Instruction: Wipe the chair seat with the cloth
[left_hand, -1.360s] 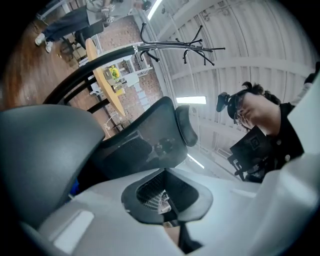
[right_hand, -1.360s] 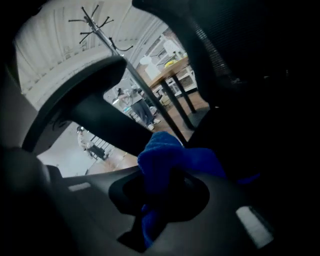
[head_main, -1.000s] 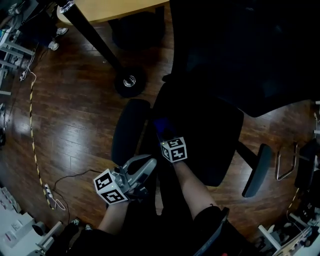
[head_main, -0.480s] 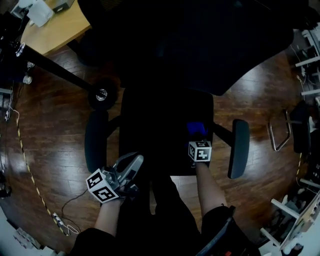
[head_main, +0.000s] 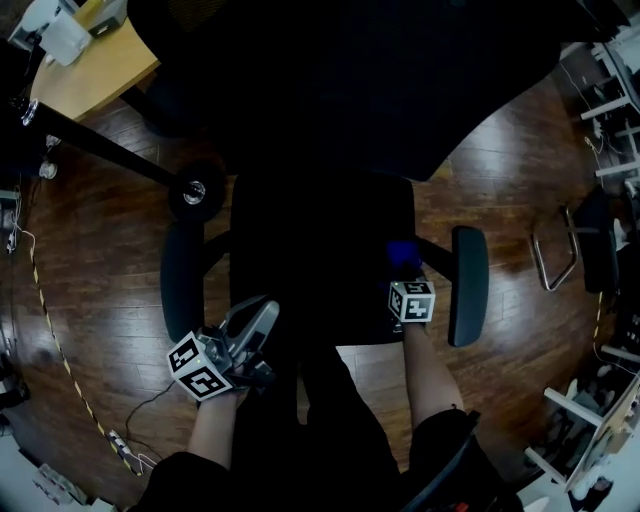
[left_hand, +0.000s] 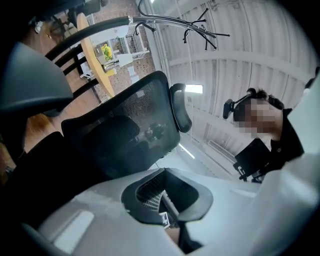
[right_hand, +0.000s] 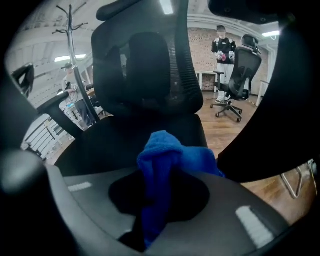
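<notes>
A black office chair faces me in the head view, its seat between two armrests. A blue cloth lies pressed on the seat's right side near the right armrest. My right gripper is shut on the cloth, which bunches up between the jaws of that gripper. My left gripper hovers off the seat's front left corner, by the left armrest. It points up at the mesh backrest with its jaws together and nothing in them.
Dark wooden floor surrounds the chair. A wooden table top and its round foot stand at the upper left. A cable runs along the floor at left. A metal frame is at right. Another chair stands far behind.
My right gripper has dragged the cloth across the seat from the left side to the right side, then nearly stopped. The left gripper stayed at the front left corner.
</notes>
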